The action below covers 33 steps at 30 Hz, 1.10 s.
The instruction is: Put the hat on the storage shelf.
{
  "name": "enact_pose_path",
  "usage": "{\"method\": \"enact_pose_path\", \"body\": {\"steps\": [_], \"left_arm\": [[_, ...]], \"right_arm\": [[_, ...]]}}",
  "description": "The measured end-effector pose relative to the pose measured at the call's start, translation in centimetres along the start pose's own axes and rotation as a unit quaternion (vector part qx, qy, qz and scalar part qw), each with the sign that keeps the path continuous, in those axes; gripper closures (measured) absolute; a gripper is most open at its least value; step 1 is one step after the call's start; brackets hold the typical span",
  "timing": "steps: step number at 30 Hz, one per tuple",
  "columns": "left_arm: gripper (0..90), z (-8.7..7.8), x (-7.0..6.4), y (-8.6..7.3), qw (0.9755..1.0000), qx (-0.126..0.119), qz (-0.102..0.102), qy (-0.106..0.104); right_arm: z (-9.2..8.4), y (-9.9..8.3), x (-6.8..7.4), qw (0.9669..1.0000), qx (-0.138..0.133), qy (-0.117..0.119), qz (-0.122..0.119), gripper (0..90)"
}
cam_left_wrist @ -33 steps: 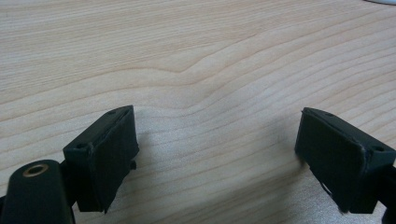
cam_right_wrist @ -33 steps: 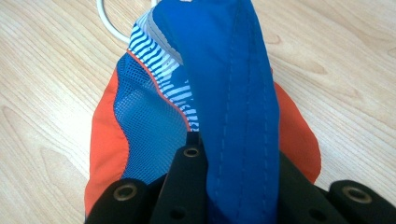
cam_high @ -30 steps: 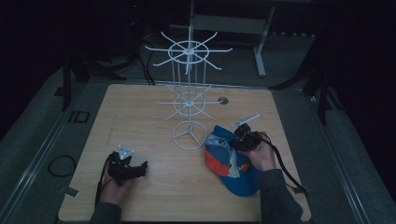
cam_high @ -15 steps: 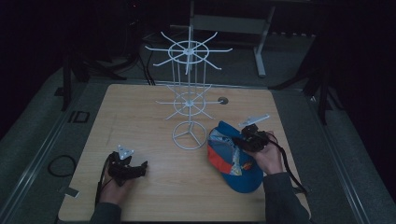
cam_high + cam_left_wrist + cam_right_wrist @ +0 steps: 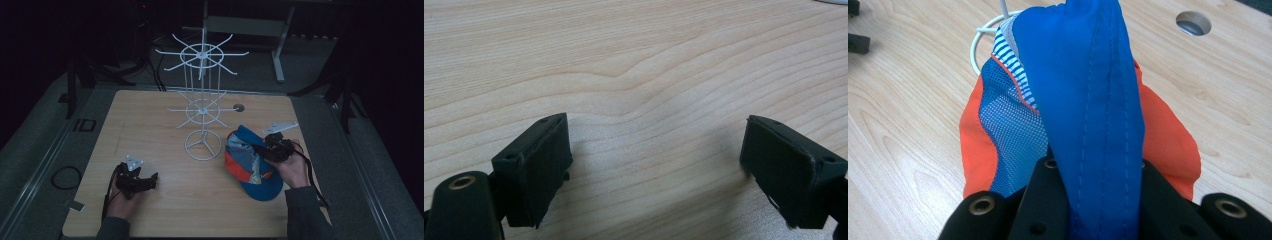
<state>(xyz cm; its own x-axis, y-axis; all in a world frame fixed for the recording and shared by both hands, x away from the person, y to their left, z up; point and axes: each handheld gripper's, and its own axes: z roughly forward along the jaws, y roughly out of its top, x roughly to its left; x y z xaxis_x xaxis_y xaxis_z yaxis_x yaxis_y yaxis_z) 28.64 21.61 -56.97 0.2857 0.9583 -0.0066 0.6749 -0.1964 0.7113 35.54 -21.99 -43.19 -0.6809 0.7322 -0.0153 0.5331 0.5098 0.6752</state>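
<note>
One blue and orange cloth cap [image 5: 252,167]. One white wire rack [image 5: 202,107]. One wooden table [image 5: 150,120]. Two black grippers: the left gripper [image 5: 150,179] and the right gripper [image 5: 260,150].

The cap [image 5: 252,165] is soft cloth: blue crown and blue brim, with orange panels, a patch of blue mesh and a band of thin blue-and-white stripes. It lies crumpled toward the right side of the bench [image 5: 150,115], brim toward the near edge. One fold of blue stitched fabric [image 5: 1088,100] is raised off the wood and stands up as a ridge, with the orange and mesh parts sagging below it on either side.
</note>
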Motion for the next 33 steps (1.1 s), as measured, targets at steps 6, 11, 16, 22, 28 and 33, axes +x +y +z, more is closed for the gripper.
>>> {"method": "enact_pose_path", "body": {"steps": [6,11,16,22,28,33], "left_arm": [[13.4,0.0,0.0,0.0,1.0,0.0,0.0,0.0],[13.4,0.0,0.0,0.0,1.0,0.0,0.0,0.0],[13.4,0.0,0.0,0.0,1.0,0.001,0.0,0.0],[13.4,0.0,0.0,0.0,1.0,0.0,-0.001,0.0],[13.4,0.0,0.0,0.0,1.0,0.002,-0.001,-0.001],[13.4,0.0,0.0,0.0,1.0,0.001,-0.001,-0.001]], "right_arm": [[-0.8,0.2,0.0,0.9998,-0.018,0.004,0.0,88.1],[-1.6,0.5,0.0,0.9993,-0.031,0.02,0.002,88.1],[-2.0,0.9,0.2,0.9988,-0.039,0.031,-0.002,88.1],[-2.8,1.1,0.3,0.9975,-0.049,0.05,0.001,88.0],[-3.8,1.2,0.1,0.9968,-0.067,0.042,0.005,88.1],[-4.7,1.4,0.0,0.9963,-0.078,0.036,0.003,88.1]]}}
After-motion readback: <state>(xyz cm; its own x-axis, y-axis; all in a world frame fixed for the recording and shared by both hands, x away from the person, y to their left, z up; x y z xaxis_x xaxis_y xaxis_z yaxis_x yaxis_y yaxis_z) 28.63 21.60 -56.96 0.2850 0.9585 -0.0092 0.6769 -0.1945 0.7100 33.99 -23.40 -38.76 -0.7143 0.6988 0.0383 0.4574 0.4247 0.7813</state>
